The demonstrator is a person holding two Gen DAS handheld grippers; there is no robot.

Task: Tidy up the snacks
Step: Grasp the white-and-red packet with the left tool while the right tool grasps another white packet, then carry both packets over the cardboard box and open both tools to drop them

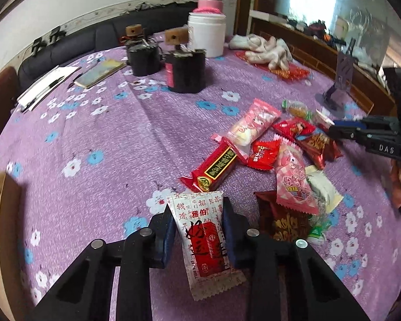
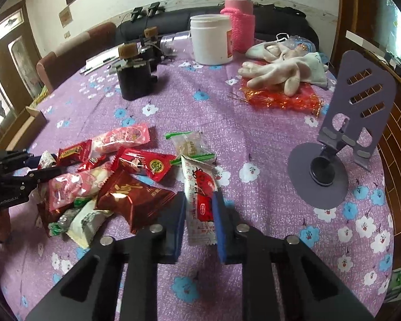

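Claws (image 1: 197, 230) (image 2: 199, 211) each clamped around a white-and-red snack packet (image 1: 204, 236) (image 2: 201, 200).

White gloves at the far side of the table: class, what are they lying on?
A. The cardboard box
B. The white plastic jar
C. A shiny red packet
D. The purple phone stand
C: in the right wrist view the white gloves lie on top of a shiny red packet, apart from the purple phone stand and the white jar.

Glossy foil snack wrappers (image 2: 136, 195); matt woven tablecloth (image 2: 254, 139); cloth gloves (image 2: 275, 72).
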